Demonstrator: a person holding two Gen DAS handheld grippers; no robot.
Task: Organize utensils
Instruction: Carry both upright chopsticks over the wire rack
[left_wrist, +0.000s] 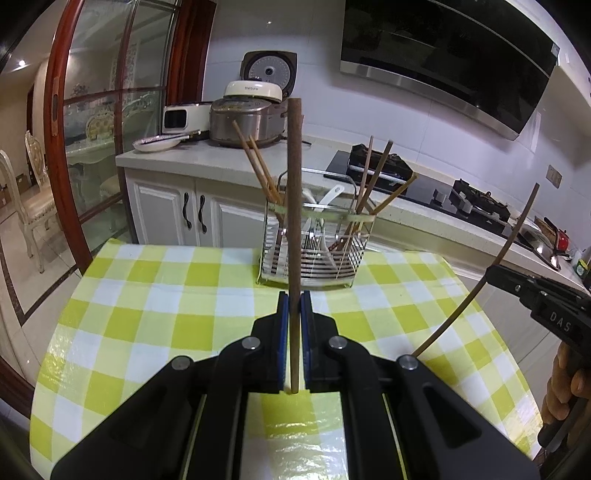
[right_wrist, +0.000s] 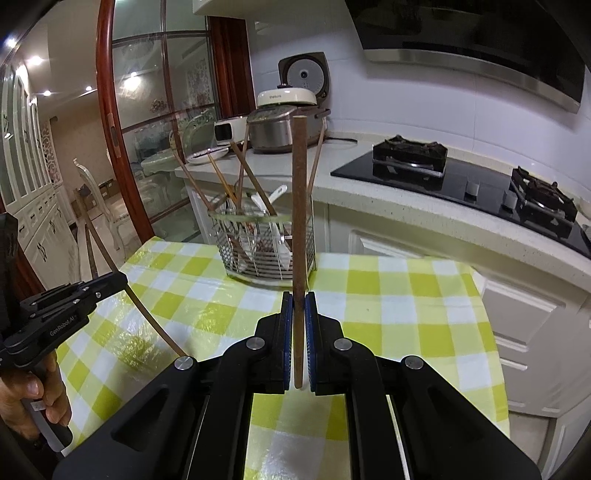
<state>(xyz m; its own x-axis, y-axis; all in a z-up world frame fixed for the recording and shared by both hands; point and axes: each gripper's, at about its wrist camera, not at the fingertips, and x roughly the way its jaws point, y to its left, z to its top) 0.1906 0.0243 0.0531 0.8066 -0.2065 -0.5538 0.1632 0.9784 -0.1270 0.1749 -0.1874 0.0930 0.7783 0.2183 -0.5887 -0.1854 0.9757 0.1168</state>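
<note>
Left wrist view: the left tongs (left_wrist: 294, 295) are clamped narrow on a dark brown wooden chopstick (left_wrist: 294, 206), which stands upright between the blue pads (left_wrist: 283, 332), its lower end showing just below them. Straight ahead on the yellow-and-white checked counter (left_wrist: 155, 295) stands the wire-mesh metal utensil holder (left_wrist: 314, 254), already stocked with light wooden chopsticks and white plastic spoons. The held stick overlaps the holder in the picture but looks short of it. At the right edge the right tongs (left_wrist: 495, 271) grip a second brown chopstick (left_wrist: 491, 266).

Right wrist view: the right tongs (right_wrist: 299, 295) are likewise pinched on their upright brown stick, the holder (right_wrist: 266, 247) a little left of ahead. The left tongs (right_wrist: 122, 278) show at the left, gripping theirs.

Risks, as I judge them: each stick is held near its lower end, so its long free length could swing or slip in the pads when tilted. The leaning sticks crowd the holder's mouth; a tip catching on them or on the rim could tip the light basket or drop the stick onto the counter
</note>
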